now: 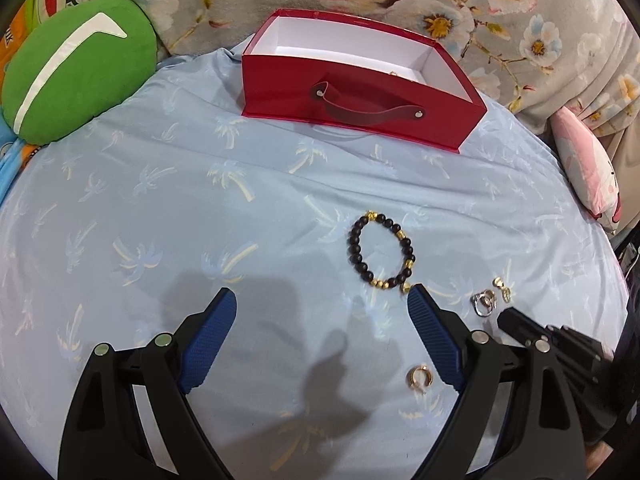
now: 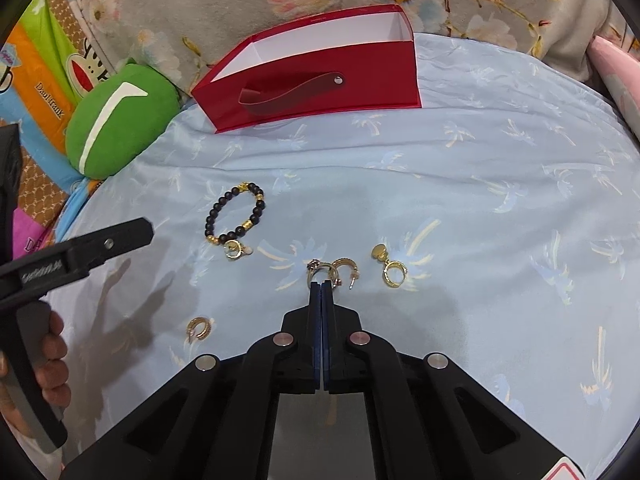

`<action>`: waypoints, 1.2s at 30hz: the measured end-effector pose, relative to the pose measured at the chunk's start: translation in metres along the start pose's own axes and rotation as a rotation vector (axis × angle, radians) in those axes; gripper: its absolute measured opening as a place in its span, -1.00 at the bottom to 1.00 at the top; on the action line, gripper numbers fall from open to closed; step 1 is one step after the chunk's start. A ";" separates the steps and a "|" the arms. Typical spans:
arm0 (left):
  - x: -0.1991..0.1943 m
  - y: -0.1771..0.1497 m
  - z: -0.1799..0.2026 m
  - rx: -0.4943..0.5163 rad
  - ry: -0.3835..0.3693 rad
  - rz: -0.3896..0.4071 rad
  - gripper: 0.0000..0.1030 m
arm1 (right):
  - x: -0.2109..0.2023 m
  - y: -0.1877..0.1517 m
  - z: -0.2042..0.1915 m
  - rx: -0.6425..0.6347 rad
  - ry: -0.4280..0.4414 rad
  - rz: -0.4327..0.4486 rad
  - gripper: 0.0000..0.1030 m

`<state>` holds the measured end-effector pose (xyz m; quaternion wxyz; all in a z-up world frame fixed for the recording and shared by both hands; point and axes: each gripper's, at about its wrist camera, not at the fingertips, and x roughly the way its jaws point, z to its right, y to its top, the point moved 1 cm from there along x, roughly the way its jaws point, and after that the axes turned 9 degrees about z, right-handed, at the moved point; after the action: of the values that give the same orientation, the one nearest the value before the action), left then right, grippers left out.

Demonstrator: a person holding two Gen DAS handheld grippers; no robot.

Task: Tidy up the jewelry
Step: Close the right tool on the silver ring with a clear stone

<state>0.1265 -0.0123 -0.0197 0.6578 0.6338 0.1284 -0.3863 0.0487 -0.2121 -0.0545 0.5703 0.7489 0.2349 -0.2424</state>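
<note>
Mostly undone: bracelet (image 2: 236,216) & earrings lay mid-bed; red box (image 1: 360,92) maybe held one piece. Right gripper (image 2: 322,285) pinched a ring (image 2: 320,270); left gripper (image 1: 320,308) spread.

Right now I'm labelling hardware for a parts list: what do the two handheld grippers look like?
Both match: the left gripper and right gripper have matte black angular frames with triangular cut-outs, round silver pivot pins, and dark blue ribbed pads lining the jaws. In the right wrist view, the left one's black handle bears small white lettering, too blurred to read. No cables or sleeves show.
</note>
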 end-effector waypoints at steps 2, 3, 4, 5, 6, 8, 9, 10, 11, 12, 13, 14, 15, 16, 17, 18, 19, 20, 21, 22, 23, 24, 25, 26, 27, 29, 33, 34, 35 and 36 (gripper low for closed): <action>0.001 0.002 0.001 -0.008 -0.003 0.007 0.65 | 0.002 0.000 -0.001 0.000 -0.007 -0.003 -0.89; 0.001 0.003 0.001 -0.011 -0.004 0.008 0.65 | 0.005 0.000 0.000 0.002 -0.013 -0.012 -0.83; 0.001 0.004 0.002 -0.011 -0.005 0.008 0.65 | 0.007 0.000 0.000 0.005 -0.021 -0.019 -0.82; 0.002 0.004 0.003 -0.008 -0.005 0.007 0.65 | 0.010 -0.001 0.000 0.007 -0.024 -0.026 -0.82; 0.002 0.004 0.003 -0.003 -0.004 0.007 0.65 | 0.012 -0.001 0.001 0.012 -0.024 -0.037 -0.82; 0.002 0.003 0.004 0.005 -0.001 0.009 0.65 | 0.014 -0.002 0.001 0.018 -0.020 -0.038 -0.80; 0.002 0.003 0.004 0.006 0.000 0.008 0.65 | 0.015 -0.001 -0.001 0.020 -0.012 -0.039 -0.71; 0.003 0.003 0.003 0.005 -0.001 0.007 0.65 | 0.015 0.000 -0.002 0.023 -0.004 -0.040 -0.58; 0.004 0.002 0.002 0.000 -0.002 0.004 0.65 | 0.016 0.000 -0.004 0.023 0.000 -0.039 -0.51; 0.004 0.002 0.002 -0.003 -0.004 0.002 0.65 | 0.017 0.000 -0.006 0.018 -0.004 -0.036 -0.38; 0.005 0.002 0.002 -0.005 -0.006 0.000 0.65 | 0.019 0.001 -0.009 0.007 -0.012 -0.034 -0.33; 0.005 0.002 0.001 -0.006 -0.006 0.000 0.65 | 0.020 0.002 -0.012 -0.002 -0.022 -0.030 -0.33; 0.005 0.002 0.001 -0.005 -0.005 0.000 0.65 | 0.022 0.002 -0.013 -0.009 -0.030 -0.027 -0.33; 0.005 0.002 0.001 -0.003 -0.005 0.000 0.65 | 0.024 0.004 -0.014 -0.010 -0.033 -0.025 -0.32; 0.006 0.002 0.001 -0.001 -0.005 0.000 0.65 | 0.026 0.005 -0.014 -0.007 -0.033 -0.026 -0.33; 0.006 0.003 0.001 0.002 -0.004 0.001 0.65 | 0.028 0.006 -0.013 -0.002 -0.033 -0.024 -0.37; 0.007 0.003 0.001 0.004 -0.003 0.001 0.65 | 0.030 0.008 -0.012 0.001 -0.038 -0.023 -0.46; 0.008 0.003 0.001 0.006 -0.002 0.000 0.65 | 0.032 0.009 -0.012 0.001 -0.042 -0.022 -0.51; 0.009 0.004 0.001 0.008 -0.002 0.001 0.65 | 0.033 0.010 -0.011 0.002 -0.043 -0.021 -0.57; 0.011 0.005 0.001 0.010 -0.001 0.002 0.65 | 0.034 0.011 -0.011 0.003 -0.041 -0.021 -0.58; 0.012 0.006 0.002 0.014 0.000 0.002 0.65 | 0.034 0.011 -0.011 0.001 -0.042 -0.020 -0.58; 0.015 0.007 0.003 0.020 0.000 -0.001 0.65 | 0.034 0.010 -0.012 -0.005 -0.046 -0.019 -0.58; 0.017 0.008 0.005 0.024 -0.002 -0.003 0.65 | 0.034 0.010 -0.012 -0.009 -0.048 -0.018 -0.60; 0.019 0.009 0.006 0.028 -0.004 -0.006 0.65 | 0.033 0.009 -0.012 -0.006 -0.046 -0.019 -0.60; 0.022 0.010 0.009 0.033 -0.008 -0.011 0.65 | 0.031 0.008 -0.011 0.001 -0.039 -0.021 -0.61; 0.027 0.012 0.016 0.047 -0.022 -0.020 0.65 | 0.026 0.005 -0.008 0.008 -0.034 -0.025 -0.61; 0.042 0.017 0.042 0.107 -0.044 -0.032 0.65 | 0.016 -0.002 -0.003 0.031 -0.023 -0.034 -0.61; 0.047 0.017 0.047 0.117 -0.047 -0.038 0.65 | 0.014 -0.003 -0.002 0.034 -0.020 -0.035 -0.61; 0.052 0.017 0.052 0.126 -0.045 -0.045 0.65 | 0.013 -0.005 -0.001 0.035 -0.020 -0.036 -0.61; 0.058 0.016 0.058 0.134 -0.049 -0.052 0.65 | 0.011 -0.006 -0.001 0.037 -0.018 -0.037 -0.61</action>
<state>0.1580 -0.0878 -0.0365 0.6064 0.6632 0.1023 -0.4265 0.0536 -0.2093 -0.0658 0.5539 0.7526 0.2391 -0.2639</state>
